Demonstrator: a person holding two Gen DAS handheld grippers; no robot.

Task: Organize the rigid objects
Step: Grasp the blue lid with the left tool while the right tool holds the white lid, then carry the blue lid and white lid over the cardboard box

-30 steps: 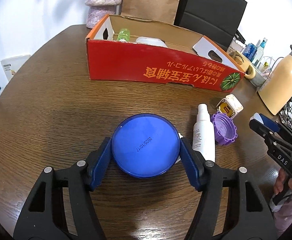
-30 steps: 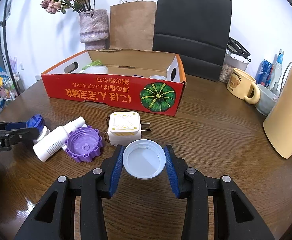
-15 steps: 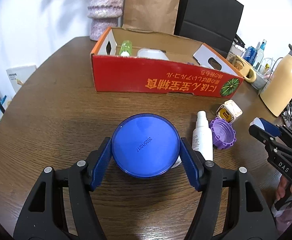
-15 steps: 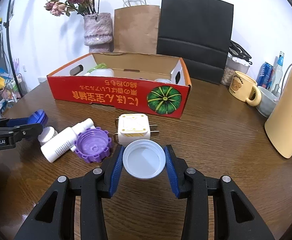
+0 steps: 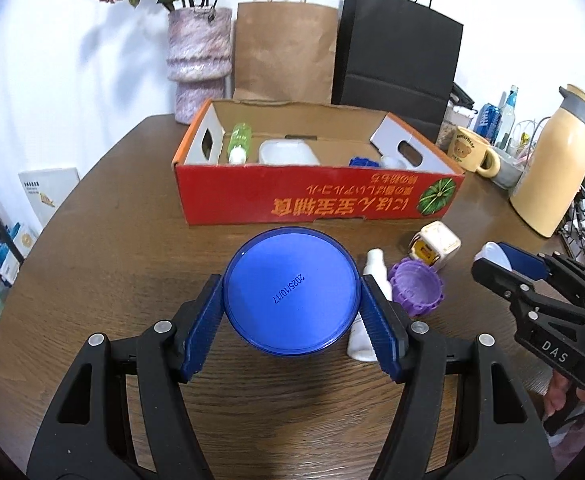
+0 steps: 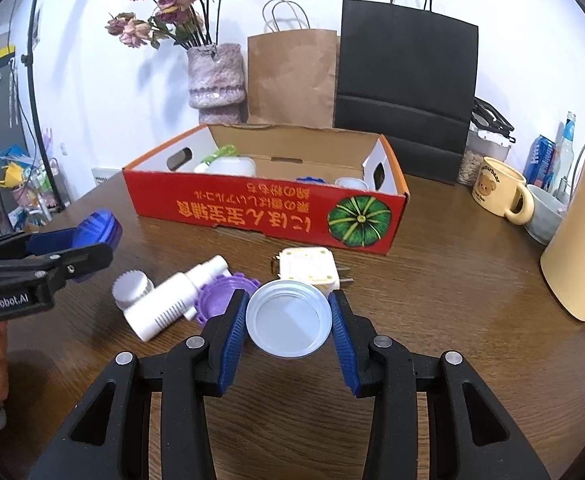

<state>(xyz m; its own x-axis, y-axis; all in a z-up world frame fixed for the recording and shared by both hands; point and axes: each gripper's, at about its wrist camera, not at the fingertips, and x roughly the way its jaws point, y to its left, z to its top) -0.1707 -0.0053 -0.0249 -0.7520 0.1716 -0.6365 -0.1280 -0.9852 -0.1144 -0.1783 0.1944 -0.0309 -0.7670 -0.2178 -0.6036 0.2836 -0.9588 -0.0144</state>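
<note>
Wood table (image 5: 92, 240), red box (image 5: 316, 196), bags (image 6: 404, 76) against white wall (image 5: 52, 60)

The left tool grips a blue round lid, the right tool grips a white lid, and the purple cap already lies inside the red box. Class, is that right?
One detail is wrong. The purple cap is not inside the red box; it lies on the table in front of it, beside the white bottle, as the right wrist view shows. The left tool does grip the blue round lid, and the right tool the white lid.

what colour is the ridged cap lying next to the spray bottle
Purple ridged cap, clearest in the left wrist view.
</note>
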